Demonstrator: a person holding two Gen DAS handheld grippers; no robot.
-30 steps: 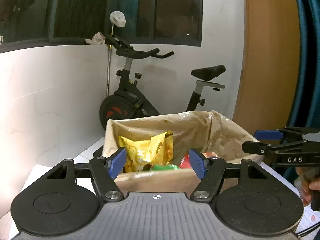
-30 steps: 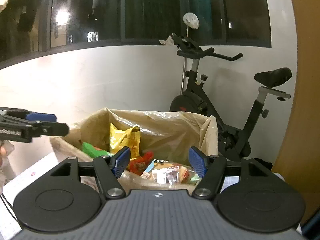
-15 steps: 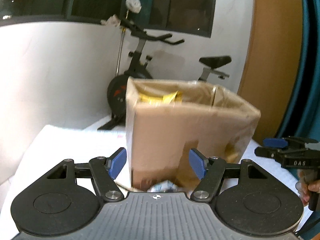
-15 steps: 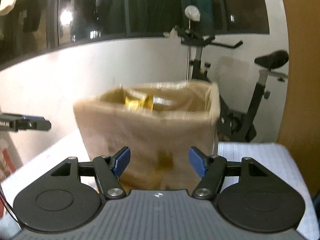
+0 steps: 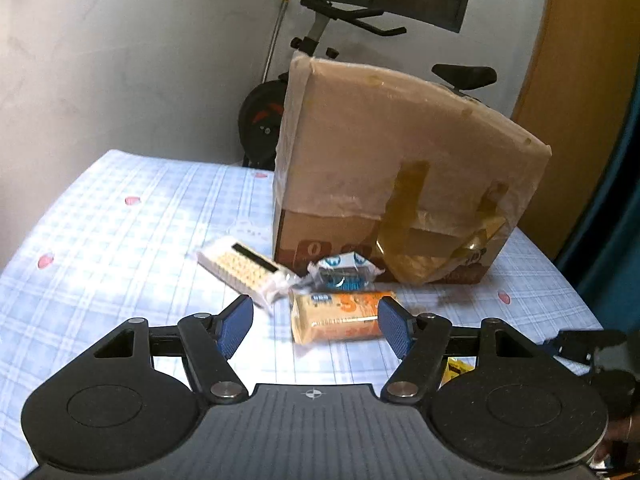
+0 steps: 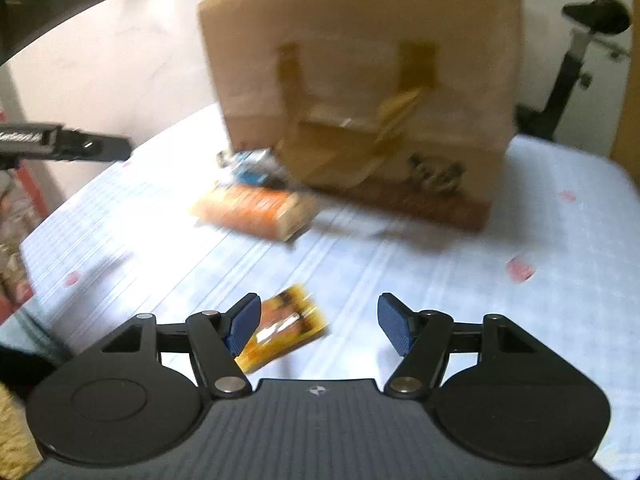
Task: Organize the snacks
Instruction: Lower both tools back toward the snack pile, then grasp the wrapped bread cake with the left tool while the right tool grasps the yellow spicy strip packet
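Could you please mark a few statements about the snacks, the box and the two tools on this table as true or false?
1. Both tools hold nothing. True: the left tool and right tool stand open.
2. The orange packet lies inside the cardboard box. False: it lies on the checked tablecloth, in front of the box.
3. A small yellow packet lies near the right tool. True.
4. The cream biscuit pack leans upright against the box. False: it lies flat, apart from it.
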